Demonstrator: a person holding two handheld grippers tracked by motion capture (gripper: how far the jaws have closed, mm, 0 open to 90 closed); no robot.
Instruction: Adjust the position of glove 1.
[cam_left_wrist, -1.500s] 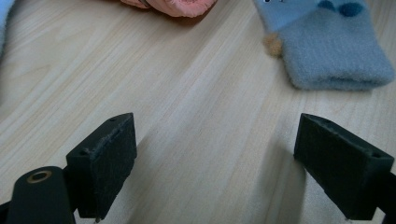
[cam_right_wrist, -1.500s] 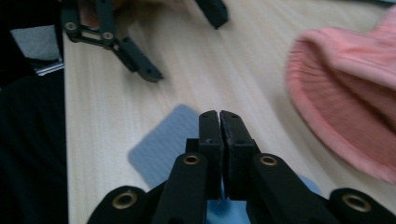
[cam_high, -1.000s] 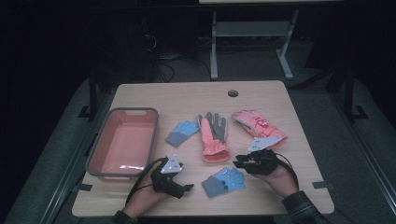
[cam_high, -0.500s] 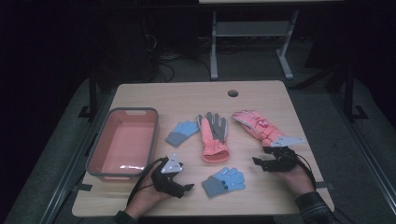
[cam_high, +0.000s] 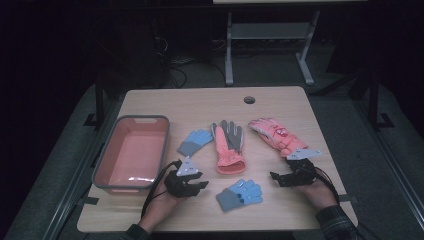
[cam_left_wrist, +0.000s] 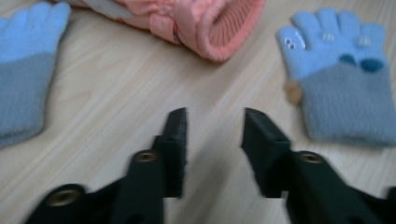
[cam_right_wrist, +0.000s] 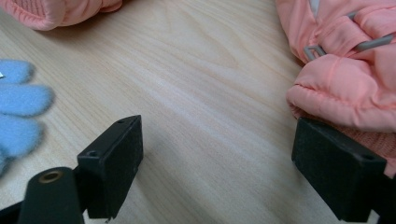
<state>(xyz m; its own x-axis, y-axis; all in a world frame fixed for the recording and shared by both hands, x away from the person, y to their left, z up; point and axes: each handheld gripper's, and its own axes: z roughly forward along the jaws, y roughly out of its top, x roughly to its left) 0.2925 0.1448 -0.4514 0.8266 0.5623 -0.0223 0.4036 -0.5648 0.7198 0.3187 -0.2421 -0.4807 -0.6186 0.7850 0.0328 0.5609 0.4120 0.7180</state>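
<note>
Four gloves lie on the wooden table (cam_high: 200, 105). A small blue glove (cam_high: 195, 141) sits beside a pink-and-grey glove (cam_high: 229, 142). A padded pink glove (cam_high: 277, 135) lies to the right and a second blue glove (cam_high: 240, 194) near the front. My left gripper (cam_high: 201, 184) rests left of the front blue glove, open with nothing between its jaws (cam_left_wrist: 215, 126). It faces the pink cuff (cam_left_wrist: 224, 23) and the blue glove (cam_left_wrist: 341, 70). My right gripper (cam_high: 276, 176) is wide open (cam_right_wrist: 217, 140) on bare wood, its right jaw beside the padded pink glove's cuff (cam_right_wrist: 345, 88).
A pink tray with a grey rim (cam_high: 107, 155) stands empty at the table's left. A round cable hole (cam_high: 249, 99) sits near the far edge. Beyond the table is a dark floor with a metal table frame (cam_high: 270, 35).
My right gripper has moved right, away from the front blue glove and toward the padded pink glove's cuff. The left gripper and all the gloves have stayed put.
</note>
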